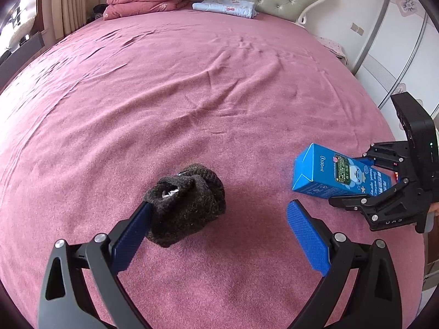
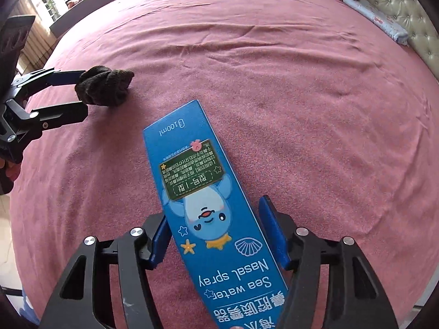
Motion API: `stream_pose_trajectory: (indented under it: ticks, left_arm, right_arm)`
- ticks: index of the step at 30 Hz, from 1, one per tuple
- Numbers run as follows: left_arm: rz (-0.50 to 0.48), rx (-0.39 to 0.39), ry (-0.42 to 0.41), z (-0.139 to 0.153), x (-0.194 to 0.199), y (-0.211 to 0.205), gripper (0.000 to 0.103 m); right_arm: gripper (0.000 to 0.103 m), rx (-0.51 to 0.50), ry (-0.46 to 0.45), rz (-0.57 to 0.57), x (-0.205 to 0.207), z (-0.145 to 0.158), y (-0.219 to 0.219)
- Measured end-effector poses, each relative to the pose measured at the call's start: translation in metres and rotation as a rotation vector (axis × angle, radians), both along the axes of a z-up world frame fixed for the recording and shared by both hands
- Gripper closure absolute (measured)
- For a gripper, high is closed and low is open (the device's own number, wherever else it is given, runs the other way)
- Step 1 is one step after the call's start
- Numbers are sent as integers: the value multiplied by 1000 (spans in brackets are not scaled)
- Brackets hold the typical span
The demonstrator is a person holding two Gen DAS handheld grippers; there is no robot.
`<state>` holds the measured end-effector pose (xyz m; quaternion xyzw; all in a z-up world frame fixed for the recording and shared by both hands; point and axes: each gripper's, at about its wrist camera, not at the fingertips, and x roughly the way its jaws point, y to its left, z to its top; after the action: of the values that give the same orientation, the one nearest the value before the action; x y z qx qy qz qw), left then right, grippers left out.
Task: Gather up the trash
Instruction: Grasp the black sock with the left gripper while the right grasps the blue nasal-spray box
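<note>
Your right gripper straddles the blue nasal-spray box flat on the bed, pads not yet clamped, while left gripper, wide open, brackets the dark sock for pickup.

We see a blue box printed with a cartoon creature, a yellow star and a dark green label, a dark grey-brown knitted sock, and a pink bedspread; gripper pads are blue.
</note>
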<state>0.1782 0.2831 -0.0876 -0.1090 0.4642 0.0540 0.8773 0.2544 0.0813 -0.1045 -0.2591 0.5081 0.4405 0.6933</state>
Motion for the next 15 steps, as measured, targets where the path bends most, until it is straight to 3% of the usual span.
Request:
stream_pose_trajectory:
  ticks: [6,10,15]
  left_arm:
    - [3,-11,-21,5,-4,8,5]
    - [-17,-14,-17,6,-5,10,4]
    - [-3,-35,78,-19,14,17,5]
  right_arm:
    - [49,96,135,-205,16,-1,-15]
    - [51,157,211,-243,14,-1,-20]
    - [51,182,255,-257,5,-1,-16]
